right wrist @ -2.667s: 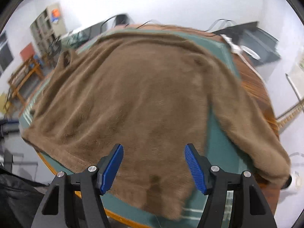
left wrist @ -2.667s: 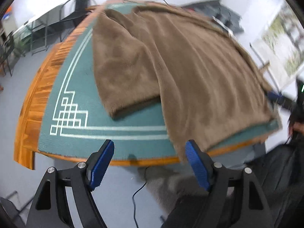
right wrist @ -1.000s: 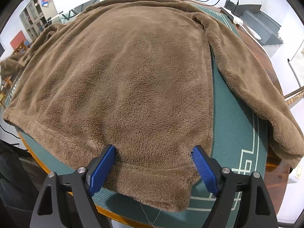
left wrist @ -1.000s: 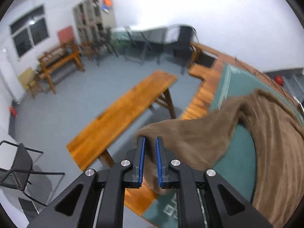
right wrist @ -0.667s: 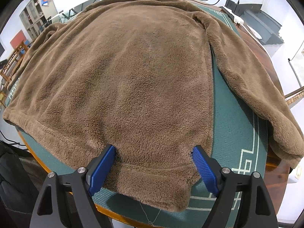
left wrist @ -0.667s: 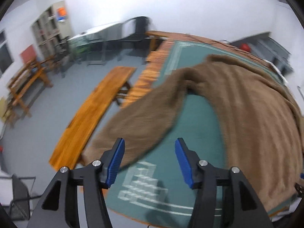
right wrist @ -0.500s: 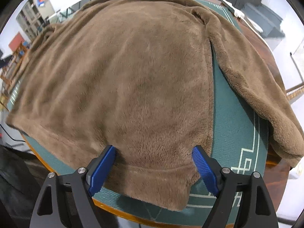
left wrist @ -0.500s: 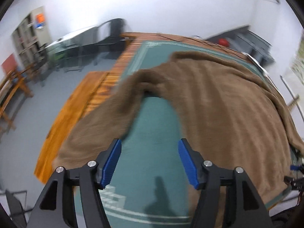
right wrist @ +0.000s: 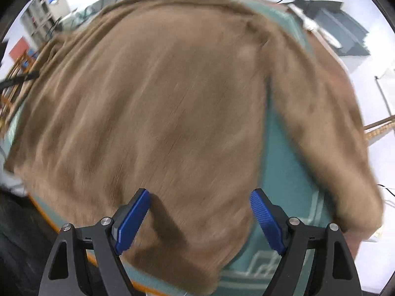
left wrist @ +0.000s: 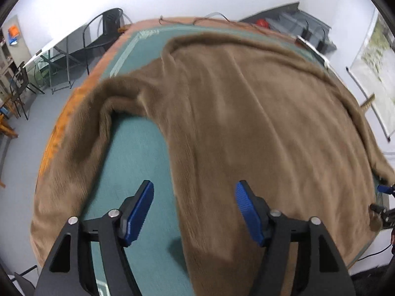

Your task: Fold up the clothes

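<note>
Both the left gripper (left wrist: 194, 209) and right gripper (right wrist: 199, 218) have open, empty fingers over the brown sweater (left wrist: 246, 123); its left sleeve (left wrist: 74, 153), overhanging the surface (left wrist: 138, 153), may slide off.

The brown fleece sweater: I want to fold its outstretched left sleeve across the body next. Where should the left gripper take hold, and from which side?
Probably at the cuff end of the left sleeve, coming from above at the table's near-left edge. The sleeve lies flat, angled away from the sweater body, so its free end lifts easily. The left gripper is open with nothing gripped.
</note>
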Demonstrator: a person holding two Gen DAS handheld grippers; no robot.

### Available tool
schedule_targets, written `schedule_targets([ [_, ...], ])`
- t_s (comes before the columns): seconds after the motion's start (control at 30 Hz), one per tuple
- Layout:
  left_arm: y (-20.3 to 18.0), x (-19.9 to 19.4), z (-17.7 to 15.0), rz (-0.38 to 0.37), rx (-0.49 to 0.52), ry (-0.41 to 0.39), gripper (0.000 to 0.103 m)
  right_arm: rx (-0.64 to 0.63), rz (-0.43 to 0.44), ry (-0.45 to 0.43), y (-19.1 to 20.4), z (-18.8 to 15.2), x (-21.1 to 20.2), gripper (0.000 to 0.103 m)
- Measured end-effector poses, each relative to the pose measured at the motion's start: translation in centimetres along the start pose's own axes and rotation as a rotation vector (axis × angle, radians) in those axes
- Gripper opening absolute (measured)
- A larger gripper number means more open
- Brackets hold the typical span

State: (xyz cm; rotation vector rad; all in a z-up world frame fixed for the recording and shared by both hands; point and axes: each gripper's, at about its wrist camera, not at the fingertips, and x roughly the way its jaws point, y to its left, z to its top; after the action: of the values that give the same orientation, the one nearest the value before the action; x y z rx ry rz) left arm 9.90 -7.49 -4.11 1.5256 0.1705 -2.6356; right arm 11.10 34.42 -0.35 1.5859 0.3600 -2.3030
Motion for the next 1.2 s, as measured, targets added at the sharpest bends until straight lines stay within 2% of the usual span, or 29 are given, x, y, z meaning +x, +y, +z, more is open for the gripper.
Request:
schedule_targets([
  [0.1, 0.8, 0.5, 2.6, 0.007, -0.010, -0.017, 0.080, 0.116, 0.022, -0.083, -2.3, 5.4, -0.4, 0.086],
  [0.23, 1.0, 2.1, 6.5, 0.035, 0.015, -0.036, 0.080, 0.162, 0.096, -0.167, -2.5, 13.7, 0.8, 0.086],
  [0.33, 1.4, 3.5, 9.5, 0.063, 0.043, -0.045, 0.080, 0.150, 0.143, -0.152, 0.3, 20.1, 5.5, 0.086],
  [0.4, 1.9, 4.5, 11.6, 0.079, 0.047, -0.048, 0.080, 0.170, 0.133, -0.107, 0.6, 22.3, 9.3, 0.086],
  [0.5, 3.5, 6.4, 14.7, 0.069, 0.024, -0.037, 0.080, 0.220, 0.060, -0.069, -1.4, 23.5, 12.3, 0.086],
  [0.57, 4.7, 8.1, 16.3, 0.067, -0.001, -0.010, 0.080, 0.249, -0.045, -0.038, -3.2, 24.1, 14.2, 0.086],
  [0.63, 5.5, 9.9, 17.4, 0.069, -0.013, 0.017, 0.080, 0.250, -0.104, -0.053, -5.1, 24.4, 15.1, 0.086],
  [0.7, 5.9, 11.8, 18.1, 0.072, -0.008, 0.041, 0.080, 0.274, -0.126, -0.053, -6.5, 24.9, 15.4, 0.085],
  [0.77, 6.0, 13.9, 18.5, 0.087, 0.011, 0.070, 0.080, 0.278, -0.236, -0.056, -7.5, 26.0, 15.9, 0.085],
  [0.8, 5.9, 14.9, 18.6, 0.095, 0.019, 0.082, 0.080, 0.296, -0.264, -0.058, -8.3, 26.4, 16.2, 0.087],
  [0.9, 5.9, 16.9, 18.8, 0.110, 0.028, 0.095, 0.083, 0.366, -0.208, -0.035, -10.1, 27.1, 16.9, 0.089],
  [0.97, 6.3, 17.2, 18.9, 0.113, 0.023, 0.070, 0.087, 0.339, -0.232, -0.029, -9.5, 27.4, 17.0, 0.089],
  [1.07, 6.6, 16.8, 18.9, 0.106, 0.013, 0.068, 0.088, 0.304, -0.256, -0.027, -8.0, 27.4, 16.4, 0.089],
  [1.2, 5.4, 14.4, 17.8, 0.102, 0.036, 0.039, 0.088, 0.243, -0.145, -0.100, -4.6, 25.9, 12.8, 0.089],
])
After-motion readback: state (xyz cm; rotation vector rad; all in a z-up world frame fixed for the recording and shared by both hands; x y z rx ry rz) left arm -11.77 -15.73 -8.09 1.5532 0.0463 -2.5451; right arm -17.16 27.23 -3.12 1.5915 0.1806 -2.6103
